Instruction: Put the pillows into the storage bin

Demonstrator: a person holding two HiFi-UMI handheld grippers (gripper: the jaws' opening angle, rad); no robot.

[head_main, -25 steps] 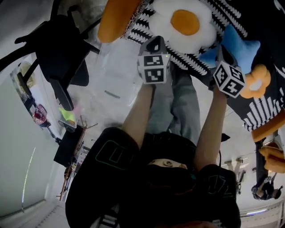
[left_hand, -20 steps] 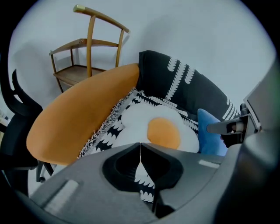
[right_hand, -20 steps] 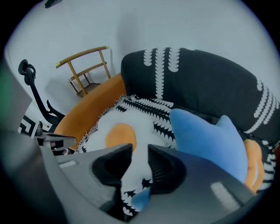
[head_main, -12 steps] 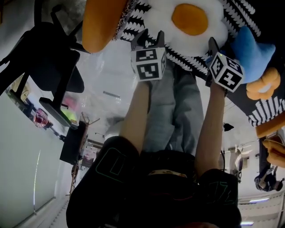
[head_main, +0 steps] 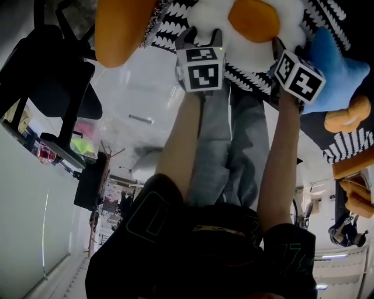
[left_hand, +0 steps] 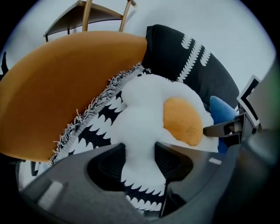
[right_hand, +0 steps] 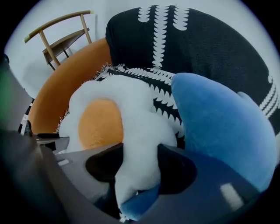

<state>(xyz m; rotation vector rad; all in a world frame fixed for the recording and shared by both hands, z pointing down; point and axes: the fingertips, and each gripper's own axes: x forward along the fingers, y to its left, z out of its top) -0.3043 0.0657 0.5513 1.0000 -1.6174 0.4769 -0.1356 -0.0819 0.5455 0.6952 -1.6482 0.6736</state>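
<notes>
Straddling the white rim of the egg pillow (head_main: 254, 17) atop the striped pillow (left_hand: 94, 131), the left tool (left_hand: 140, 159) and right tool (right_hand: 140, 168) had just been opening, unclamped; a shallow bite could slip.

place: probably office or lab | evidence: black office chair (head_main: 55, 87), wooden chair (right_hand: 61, 41)

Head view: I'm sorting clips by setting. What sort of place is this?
Probably an office or lab-style workroom rather than a home. A black office chair stands on a pale hard floor, and a plain wooden chair sits on the same bare floor close by.
</notes>
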